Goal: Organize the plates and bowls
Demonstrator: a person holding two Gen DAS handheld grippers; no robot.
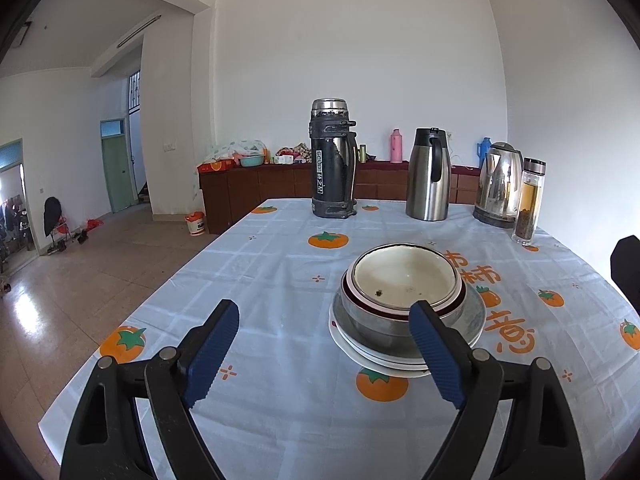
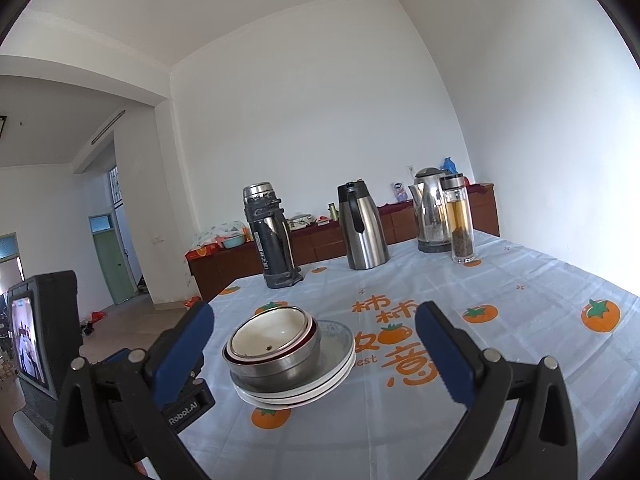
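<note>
Left wrist view is showing the left gripper (image 1: pixel 324 344) hovering low over the pale blue tablecloth printed with orange persimmons (image 1: pixel 256 280), its blue ribbed fingers (image 1: pixel 214 354) standing wide apart and gripping nothing; the right-hand finger is overlapping the near edge of the stack in this view, though contact cannot be told. Just beyond it, the stack of white shallow plates (image 1: pixel 384 356) is sitting on the table, carrying a dull steel bowl (image 1: pixel 376 326) with a white enamel bowl with a dark red rim band (image 1: pixel 404 276) nested inside. Judging from this, the gathering looks essentially done, and little seems left but perhaps shifting the pile. In the right wrist view the right gripper (image 2: pixel 314 348) is also spread and empty, framing the stack from nearer the camera. Farther back are standing a battered black-and-steel flask (image 1: pixel 333 160), a steel jug with a black handle (image 1: pixel 428 174) and a shiny kettle (image 1: pixel 498 184).
</note>
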